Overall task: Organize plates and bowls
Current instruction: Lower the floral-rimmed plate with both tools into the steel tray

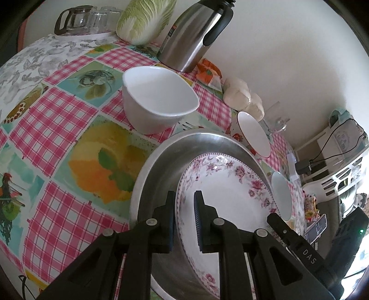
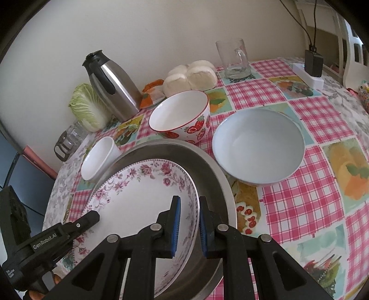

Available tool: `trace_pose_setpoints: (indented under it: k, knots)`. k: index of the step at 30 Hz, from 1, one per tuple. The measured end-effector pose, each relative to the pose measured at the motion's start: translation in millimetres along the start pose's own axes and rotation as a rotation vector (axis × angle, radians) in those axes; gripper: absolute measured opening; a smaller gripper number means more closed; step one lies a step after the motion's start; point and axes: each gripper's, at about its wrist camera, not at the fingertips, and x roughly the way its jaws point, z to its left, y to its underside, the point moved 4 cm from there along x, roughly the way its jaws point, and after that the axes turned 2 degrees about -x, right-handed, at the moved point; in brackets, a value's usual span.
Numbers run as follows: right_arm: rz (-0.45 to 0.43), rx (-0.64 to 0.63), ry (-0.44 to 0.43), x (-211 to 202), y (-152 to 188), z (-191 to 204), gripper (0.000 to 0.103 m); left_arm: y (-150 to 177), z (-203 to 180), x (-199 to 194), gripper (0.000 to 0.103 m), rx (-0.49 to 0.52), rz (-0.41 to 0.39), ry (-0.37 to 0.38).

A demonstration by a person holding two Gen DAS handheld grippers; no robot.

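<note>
A pink-flowered plate (image 1: pixel 230 196) (image 2: pixel 138 200) lies inside a metal basin (image 1: pixel 175 159) (image 2: pixel 207 170). My left gripper (image 1: pixel 184 221) straddles the plate's left rim, one finger either side, with small gaps showing. My right gripper (image 2: pixel 188 225) straddles the plate's right rim the same way. A white bowl (image 1: pixel 159 99) (image 2: pixel 99 157), a strawberry bowl (image 2: pixel 182 115) (image 1: pixel 253 133) and a pale blue bowl (image 2: pixel 258 145) (image 1: pixel 280 193) stand on the checked tablecloth around the basin.
A steel thermos jug (image 1: pixel 193 34) (image 2: pixel 113 87), a cabbage (image 1: pixel 143 20), steamed buns (image 2: pixel 191 78), a glass mug (image 2: pixel 233 57) and a glass pot (image 1: pixel 73 20) stand along the wall. A power strip with charger (image 2: pixel 311 69) lies at the far right.
</note>
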Motion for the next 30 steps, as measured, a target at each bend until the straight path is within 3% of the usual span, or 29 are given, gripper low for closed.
trace_pose_setpoints:
  k: [30]
  knots:
    - [0.037, -0.015, 0.038, 14, 5, 0, 0.016, 1, -1, 13, 0.014, 0.035, 0.014, -0.069]
